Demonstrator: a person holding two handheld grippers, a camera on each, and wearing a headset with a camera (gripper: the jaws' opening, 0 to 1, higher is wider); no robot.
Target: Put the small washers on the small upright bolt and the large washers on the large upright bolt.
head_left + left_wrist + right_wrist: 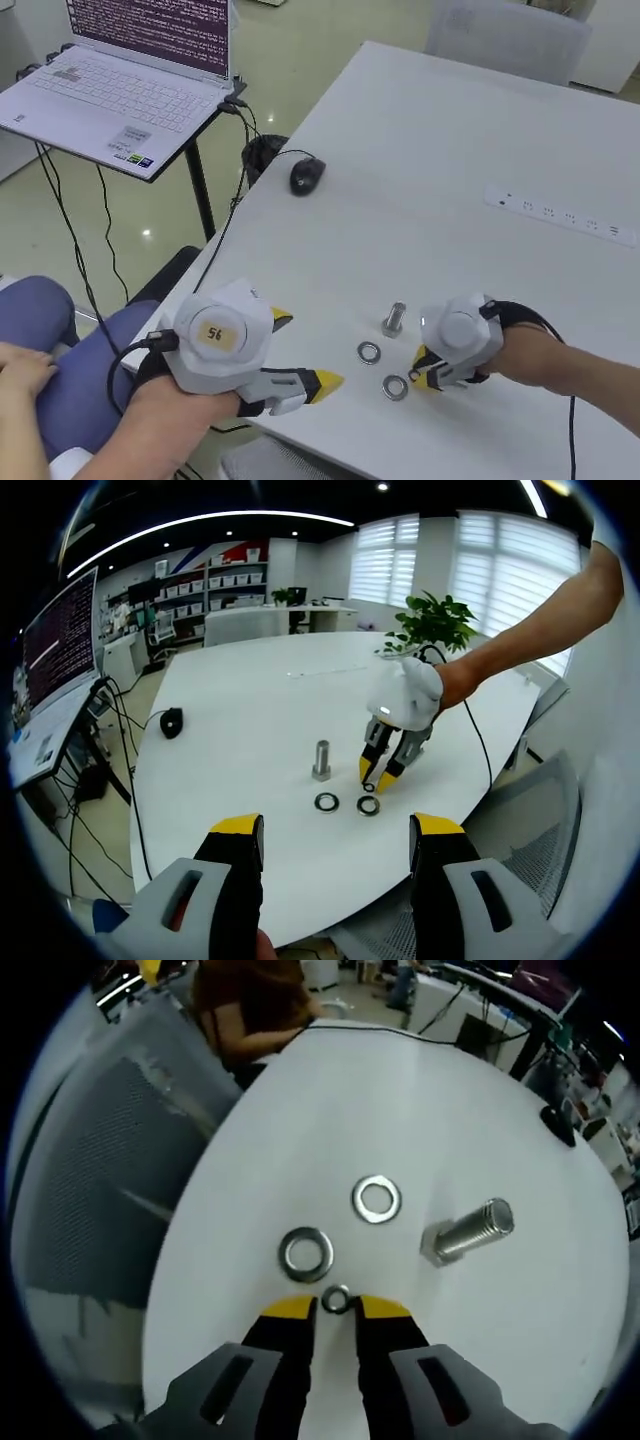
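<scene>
Right gripper [338, 1306] pinches a small washer [337, 1300] at its yellow tips (half tucked between them, hard to make out). Left gripper [337, 826] hangs spread wide near the table [420, 150] edge. Two large washers [306, 1254] lie flat just beside the bolt [468, 1232], which stands upright, head down. A mouse [307, 175] sits well apart.
</scene>
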